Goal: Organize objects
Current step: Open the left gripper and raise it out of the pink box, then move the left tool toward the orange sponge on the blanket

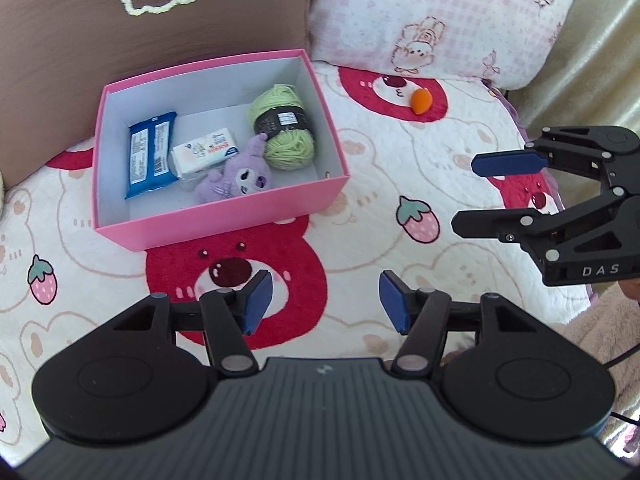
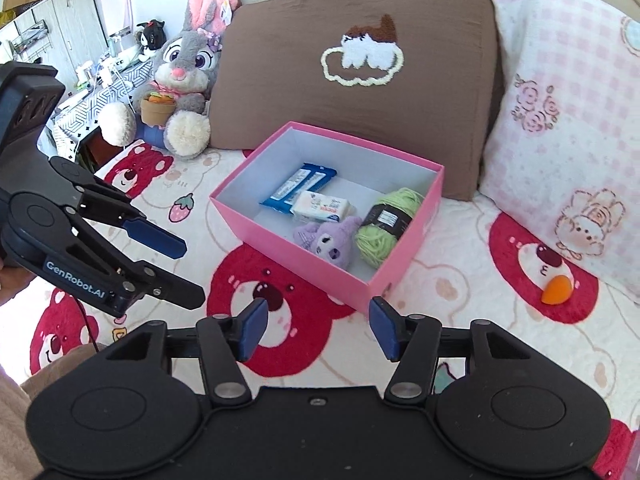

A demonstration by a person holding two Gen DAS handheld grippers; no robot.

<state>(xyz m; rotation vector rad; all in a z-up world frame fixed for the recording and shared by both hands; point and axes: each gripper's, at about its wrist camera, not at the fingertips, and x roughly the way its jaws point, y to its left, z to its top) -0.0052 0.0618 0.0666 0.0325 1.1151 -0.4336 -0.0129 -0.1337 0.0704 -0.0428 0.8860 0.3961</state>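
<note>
- both the left hand-held gripper (image 1: 326,300) and the right hand-held gripper (image 2: 316,330) are spread and empty.
- the orange toy (image 2: 556,289) lies on the bed (image 2: 460,280), well apart from the pink box (image 1: 224,220).
- risk: the small, rounded toy may slip from the pads or sink into the soft quilt.
- readable: "das", "genrobot.ai".

My left gripper (image 1: 326,304) is black plastic with two round bumps on a ribbed dark grey body. Its two fingers have flat blue pads (image 1: 256,304) and shiny silver screws at the joints. My right gripper (image 2: 318,330) looks just the same, black with blue pads (image 2: 384,330). Seen from the side, it has white letters "DAS" on it. The left one says "GenRobot.AI" on a blue label, and a thin red cable (image 2: 86,328) hangs under it.
</note>
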